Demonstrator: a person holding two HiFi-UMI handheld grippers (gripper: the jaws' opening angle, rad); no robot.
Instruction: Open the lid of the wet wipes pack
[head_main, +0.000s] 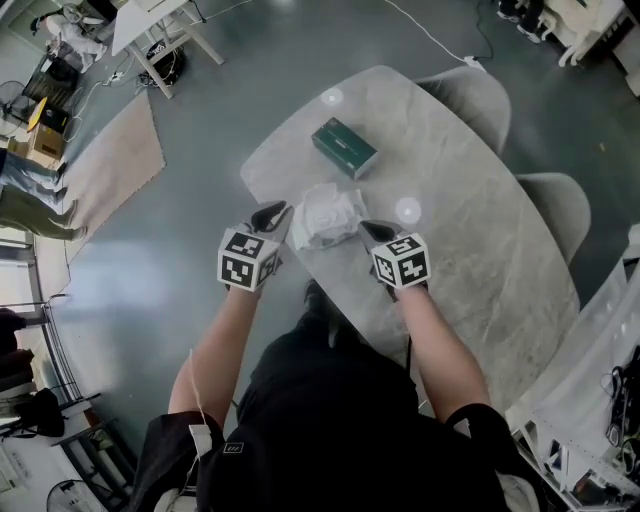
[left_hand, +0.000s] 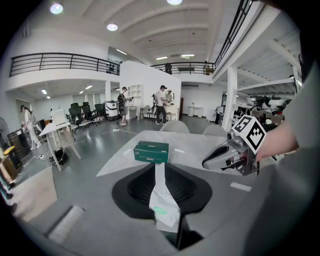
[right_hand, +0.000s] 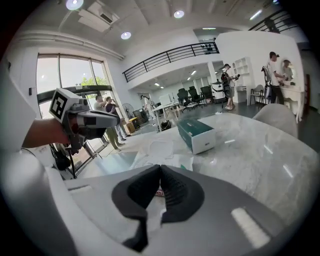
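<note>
The white wet wipes pack (head_main: 325, 215) hangs crumpled just above the marble table (head_main: 470, 260), held from both sides. My left gripper (head_main: 272, 215) is shut on the pack's left edge. In the left gripper view a strip of the pack's white film (left_hand: 164, 202) is pinched between the jaws. My right gripper (head_main: 372, 231) is shut on the pack's right edge. In the right gripper view the pack (right_hand: 160, 152) spreads beyond the closed jaws, with a bit of its film caught between them. I cannot make out the lid in any view.
A dark green box (head_main: 344, 147) lies on the table beyond the pack. Two grey chairs (head_main: 470, 95) stand along the table's far side. A beige rug (head_main: 110, 160) covers the floor at the left. People stand far off in the hall.
</note>
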